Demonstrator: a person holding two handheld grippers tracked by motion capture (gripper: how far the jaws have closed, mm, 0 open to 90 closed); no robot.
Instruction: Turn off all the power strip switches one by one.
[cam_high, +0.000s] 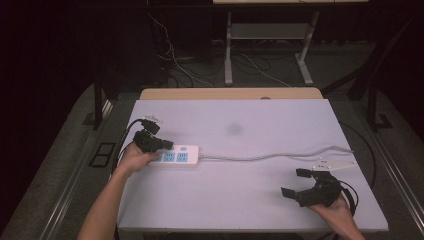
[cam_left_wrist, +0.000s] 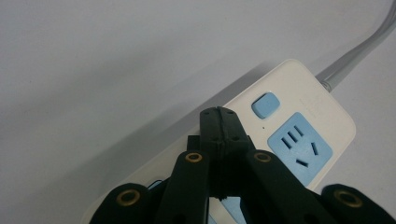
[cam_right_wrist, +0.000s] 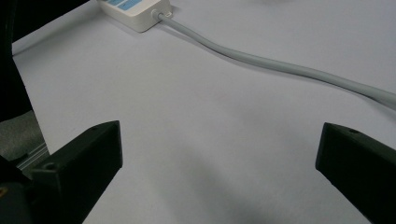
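A white power strip (cam_high: 177, 156) with blue sockets lies at the left of the grey table (cam_high: 235, 200). My left gripper (cam_high: 169, 145) rests on its left end, jaws shut with nothing between them. In the left gripper view the closed tips (cam_left_wrist: 219, 114) sit on the strip's top (cam_left_wrist: 299, 107), beside the blue switch (cam_left_wrist: 265, 104) and a blue socket (cam_left_wrist: 299, 140). The strip's grey cable (cam_high: 260, 157) runs right to a white plug (cam_high: 332, 164). My right gripper (cam_high: 295, 182) stands open at the front right. Its jaws (cam_right_wrist: 219, 144) frame bare table, with the cable (cam_right_wrist: 280, 65) and the strip's end (cam_right_wrist: 135, 11) beyond.
A wooden board edge (cam_high: 230, 93) borders the table's far side. Behind it, on the floor, stand a metal desk frame (cam_high: 228, 50) and loose wires (cam_high: 175, 65). The table's front edge runs close to both hands.
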